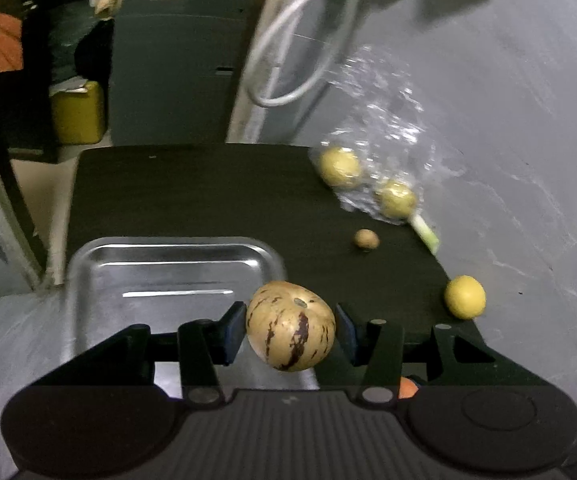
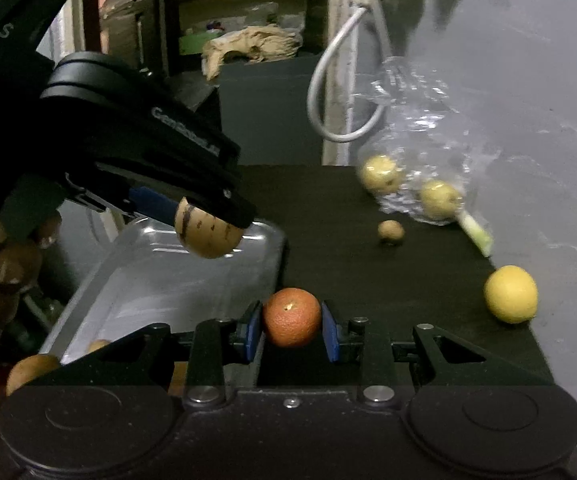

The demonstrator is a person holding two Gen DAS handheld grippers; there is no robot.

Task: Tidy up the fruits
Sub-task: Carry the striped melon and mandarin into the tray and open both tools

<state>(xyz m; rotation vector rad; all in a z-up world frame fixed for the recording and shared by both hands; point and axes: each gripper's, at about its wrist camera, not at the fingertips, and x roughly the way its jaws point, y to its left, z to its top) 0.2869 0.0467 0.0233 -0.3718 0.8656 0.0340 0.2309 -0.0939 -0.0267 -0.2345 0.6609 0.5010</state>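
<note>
left gripper (image 1: pixel 290 330) holds a striped melon (image 1: pixel 290 326) over the metal tray (image 1: pixel 88 264); right gripper (image 2: pixel 292 326) clamps an orange (image 2: pixel 292 317).

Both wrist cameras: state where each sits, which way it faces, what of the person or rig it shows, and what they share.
Left wrist: on the left gripper, facing forward along its fingers at the striped fruit it clamps, over the metal tray and black mat.
Right wrist: on the right gripper, facing forward at the orange it clamps; it shows the left gripper and the person's fingers.
Shared: tray, mat, striped fruit, plastic bag, yellow fruit, small brown fruit.
</note>
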